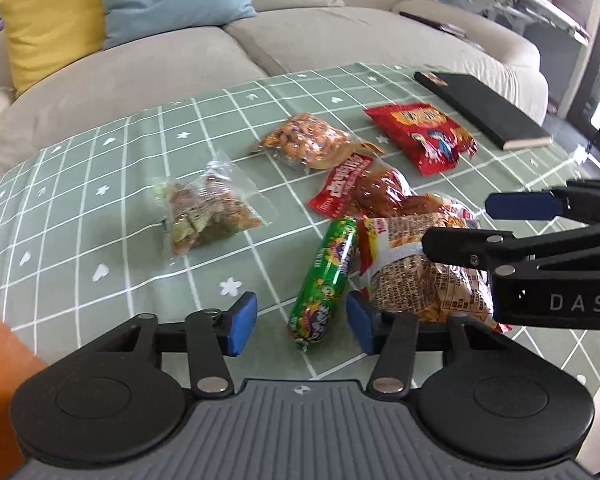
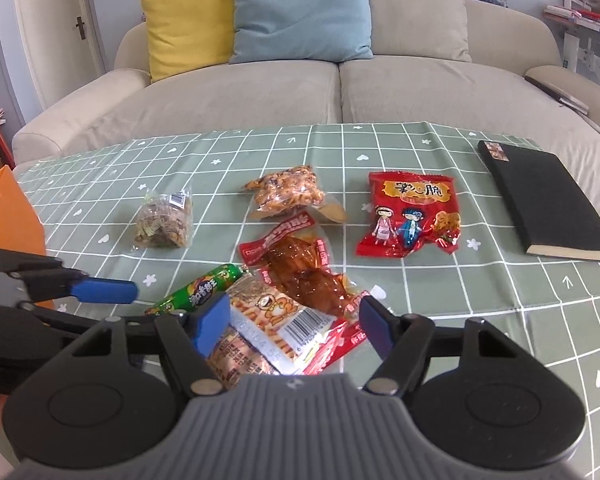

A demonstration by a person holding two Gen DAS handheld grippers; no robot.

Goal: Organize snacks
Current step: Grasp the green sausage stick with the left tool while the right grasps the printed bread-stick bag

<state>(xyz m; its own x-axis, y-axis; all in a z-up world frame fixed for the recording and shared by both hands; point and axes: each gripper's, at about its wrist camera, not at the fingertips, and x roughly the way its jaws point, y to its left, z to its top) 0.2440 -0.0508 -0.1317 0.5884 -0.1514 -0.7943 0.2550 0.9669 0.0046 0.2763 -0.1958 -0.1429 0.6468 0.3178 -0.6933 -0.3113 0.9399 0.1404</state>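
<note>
Several snack packs lie on a green checked tablecloth (image 1: 100, 168). My left gripper (image 1: 302, 322) is open, its blue pads astride the lower end of a green sausage stick (image 1: 326, 280). My right gripper (image 2: 290, 322) is open over a printed cracker pack (image 2: 260, 320), which also shows in the left wrist view (image 1: 412, 276). A red chicken-leg pack (image 2: 300, 268), a peanut bag (image 2: 286, 192), a red crisp bag (image 2: 410, 214) and a clear mixed-snack bag (image 2: 162, 222) lie beyond. The right gripper's fingers (image 1: 520, 204) enter the left wrist view from the right.
A black notebook (image 2: 544, 200) lies at the table's right. An orange box (image 2: 8, 216) stands at the left edge. A beige sofa (image 2: 300, 92) with a yellow cushion (image 2: 186, 20) and a blue cushion (image 2: 300, 8) stands behind the table.
</note>
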